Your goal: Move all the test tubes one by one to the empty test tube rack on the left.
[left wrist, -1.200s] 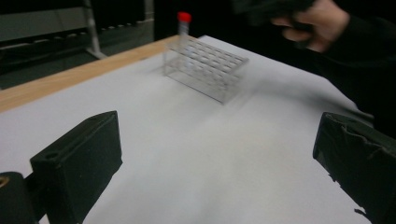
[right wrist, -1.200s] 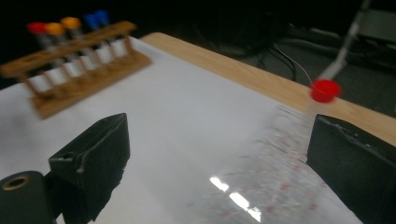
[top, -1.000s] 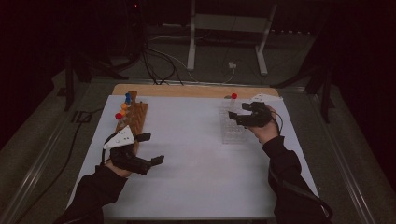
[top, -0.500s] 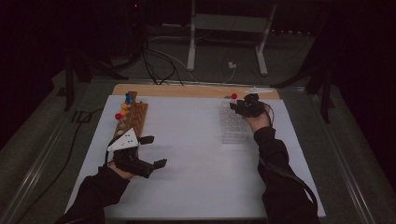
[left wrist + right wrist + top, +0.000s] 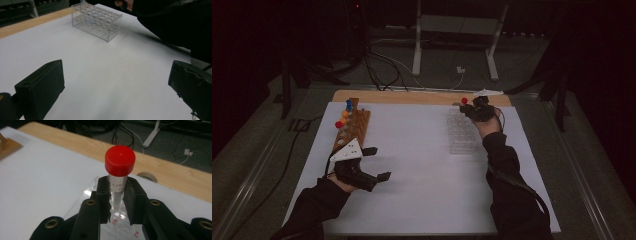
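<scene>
"B2", "A2" on clear rack [image 5: 120, 225]; tube [image 5: 117, 192] print illegible

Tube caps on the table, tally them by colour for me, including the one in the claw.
Red caps: 2, one on the tube in the right claw, one at the wooden rack
Blue caps: 1
Orange caps: 1
Total: 4

Your worktop [image 5: 422, 97] is wooden, covered by a white sheet [image 5: 417, 165]. On the sheet, a wooden tube rack [image 5: 352, 129] sits at nine o'clock and a clear plastic rack [image 5: 460, 134] at two o'clock.
</scene>
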`<act>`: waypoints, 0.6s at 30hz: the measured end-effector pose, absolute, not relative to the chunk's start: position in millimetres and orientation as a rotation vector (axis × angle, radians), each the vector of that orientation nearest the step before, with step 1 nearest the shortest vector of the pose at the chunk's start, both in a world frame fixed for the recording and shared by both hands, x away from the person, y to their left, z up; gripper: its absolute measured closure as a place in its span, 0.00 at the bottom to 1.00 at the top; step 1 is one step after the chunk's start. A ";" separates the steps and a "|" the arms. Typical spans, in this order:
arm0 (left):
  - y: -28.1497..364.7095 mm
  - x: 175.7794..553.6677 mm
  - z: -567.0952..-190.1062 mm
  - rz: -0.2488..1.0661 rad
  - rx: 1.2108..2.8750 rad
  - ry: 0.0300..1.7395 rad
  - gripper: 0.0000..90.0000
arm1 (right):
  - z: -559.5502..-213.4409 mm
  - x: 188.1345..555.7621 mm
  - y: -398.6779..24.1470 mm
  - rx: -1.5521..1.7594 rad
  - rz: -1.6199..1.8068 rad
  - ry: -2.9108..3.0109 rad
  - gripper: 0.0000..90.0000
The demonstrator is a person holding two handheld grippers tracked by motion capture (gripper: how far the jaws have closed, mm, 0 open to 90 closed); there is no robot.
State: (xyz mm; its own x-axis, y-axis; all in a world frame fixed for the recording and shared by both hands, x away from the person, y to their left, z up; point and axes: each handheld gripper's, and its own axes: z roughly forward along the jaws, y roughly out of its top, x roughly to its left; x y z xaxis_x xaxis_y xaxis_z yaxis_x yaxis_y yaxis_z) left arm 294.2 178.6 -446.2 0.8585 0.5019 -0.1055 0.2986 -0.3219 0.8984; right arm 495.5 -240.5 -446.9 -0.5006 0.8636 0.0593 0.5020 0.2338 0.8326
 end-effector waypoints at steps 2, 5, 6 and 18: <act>178.8 294.7 -445.8 0.221 1.923 0.593 0.01 | -438.0 493.2 -241.9 1.239 1.187 2.085 0.84; 179.3 295.3 -445.3 0.223 1.925 0.594 0.01 | -424.0 488.3 -243.2 1.207 1.192 2.072 0.84; 179.2 295.5 -445.4 0.223 1.926 0.595 0.01 | -419.7 486.5 -243.7 1.198 1.195 2.068 0.84; 175.7 298.3 -439.4 0.202 1.931 0.584 0.01 | -387.5 450.0 -233.5 1.079 1.271 2.104 0.84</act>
State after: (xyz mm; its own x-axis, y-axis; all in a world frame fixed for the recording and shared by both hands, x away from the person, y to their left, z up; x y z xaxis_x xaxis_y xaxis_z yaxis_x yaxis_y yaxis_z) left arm 298.3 175.7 -439.4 0.8659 0.4851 -0.1219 0.3062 -0.3215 0.8960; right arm 450.0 -233.5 -387.5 -0.5908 0.8067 0.0148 0.3885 0.2684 0.8815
